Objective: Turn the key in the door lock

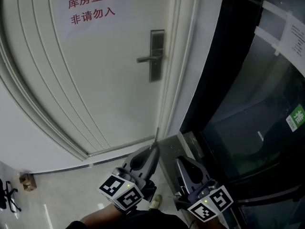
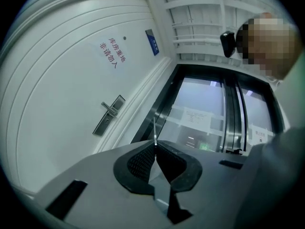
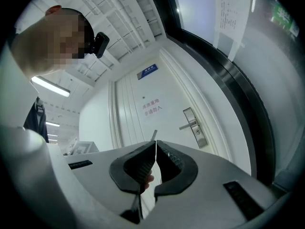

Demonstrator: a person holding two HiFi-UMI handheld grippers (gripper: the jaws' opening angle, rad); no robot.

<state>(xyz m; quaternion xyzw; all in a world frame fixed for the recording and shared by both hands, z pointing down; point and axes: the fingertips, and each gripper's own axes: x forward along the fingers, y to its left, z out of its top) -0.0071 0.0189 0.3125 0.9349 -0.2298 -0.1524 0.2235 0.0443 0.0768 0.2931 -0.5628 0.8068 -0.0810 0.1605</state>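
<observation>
A white door (image 1: 95, 89) carries a grey lock plate with a lever handle (image 1: 157, 56), which also shows in the left gripper view (image 2: 108, 115) and the right gripper view (image 3: 195, 126). My left gripper (image 1: 153, 149) is shut on a thin metal key (image 1: 156, 136), whose blade (image 2: 155, 128) sticks straight out past the jaw tips. It hangs low, well short of the lock. My right gripper (image 1: 183, 162) sits beside it on the right, shut (image 3: 156, 143), with nothing seen between its jaws. A fingertip (image 3: 145, 178) shows behind its jaws.
Red printed characters (image 1: 90, 6) mark the door's upper part. The white door frame (image 1: 183, 56) runs down on the right, then a dark glass partition (image 1: 257, 104) with a green sticker (image 1: 296, 117). A small brown object (image 1: 27, 181) lies on the floor at left.
</observation>
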